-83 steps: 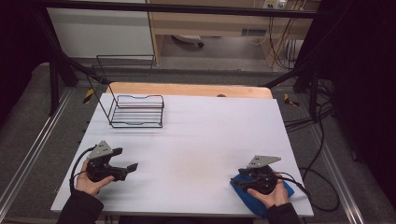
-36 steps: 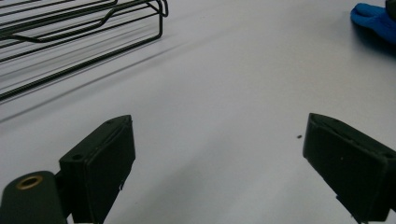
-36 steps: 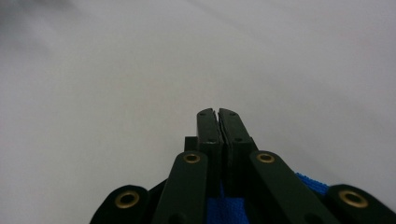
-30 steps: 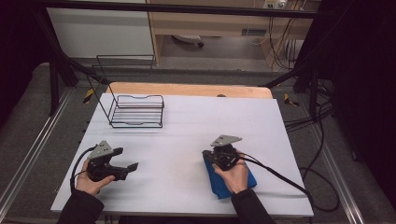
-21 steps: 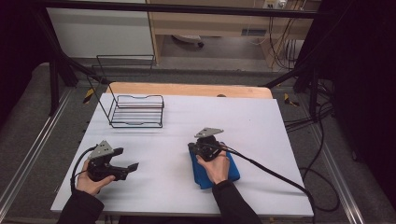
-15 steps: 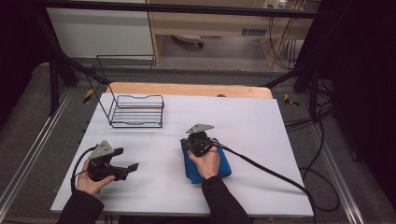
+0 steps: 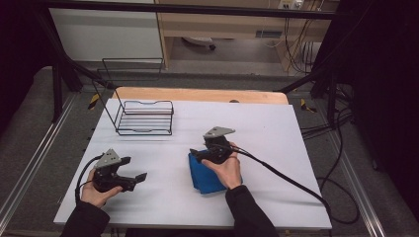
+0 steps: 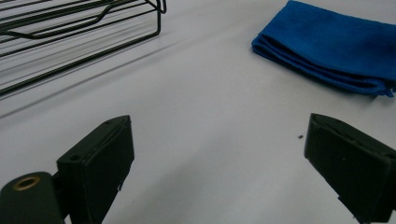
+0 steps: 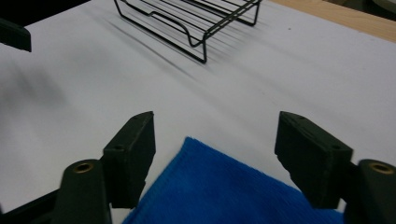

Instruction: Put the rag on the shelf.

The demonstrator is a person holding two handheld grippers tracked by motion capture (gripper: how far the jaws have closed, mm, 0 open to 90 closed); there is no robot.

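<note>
My folded blue cloth (image 7: 210, 174) lies flat on the white table (image 7: 276, 133), a little toward five o'clock from the table's middle. My right hand (image 7: 226, 167) rests across its far half, and the right gripper (image 7: 195, 154) sits at the cloth's eleven o'clock corner, pointing toward nine o'clock. Its jaws have just been opening; in the right gripper view they stand wide apart above the cloth (image 9: 224, 186), whose near corner lies between them with neither pad pressing on it.

At nine o'clock from the cloth, well apart, my left gripper (image 7: 136, 177) rests on the table in my left hand (image 7: 94, 190), jaws spread with bare table between them; the cloth (image 8: 336, 46) sits at its one o'clock. A black wire rack (image 7: 144, 117) stands toward eleven o'clock, near the table's far edge
</note>
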